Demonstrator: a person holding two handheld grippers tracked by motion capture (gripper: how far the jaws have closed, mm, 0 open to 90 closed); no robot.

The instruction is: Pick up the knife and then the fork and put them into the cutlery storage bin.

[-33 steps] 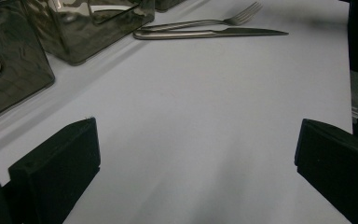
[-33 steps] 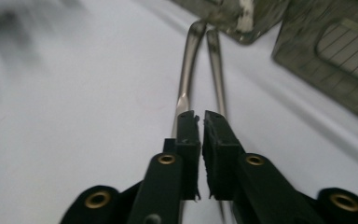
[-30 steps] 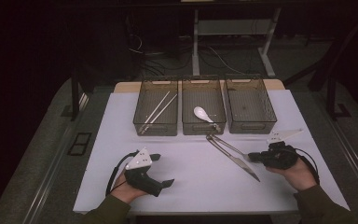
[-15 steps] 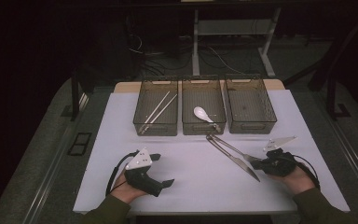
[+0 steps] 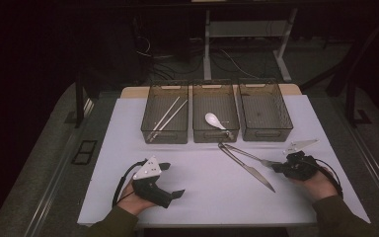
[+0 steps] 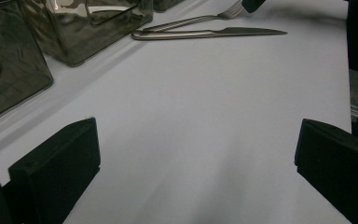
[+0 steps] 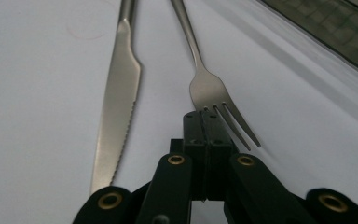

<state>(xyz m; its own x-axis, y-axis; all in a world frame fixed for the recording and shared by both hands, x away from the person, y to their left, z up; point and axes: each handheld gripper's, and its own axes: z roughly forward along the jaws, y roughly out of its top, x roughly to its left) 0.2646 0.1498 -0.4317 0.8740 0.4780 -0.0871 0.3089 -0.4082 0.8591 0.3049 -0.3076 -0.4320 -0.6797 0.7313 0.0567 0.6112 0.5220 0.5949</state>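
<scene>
Right claw (image 7: 208,122) is pinched shut at the tines of the thin, stiff, slippery steel fork (image 7: 205,86), lower centre; the neck offers better hold.

In your right gripper view, the fork (image 7: 209,88) lost one tine behind the closed jaws, so you couldn't tell whether they pinched it. The knife (image 7: 116,102) ran off the far edge at its handle. In your left gripper view, the fork's (image 6: 191,21) tines slipped behind a dark shape at the far edge.
</scene>
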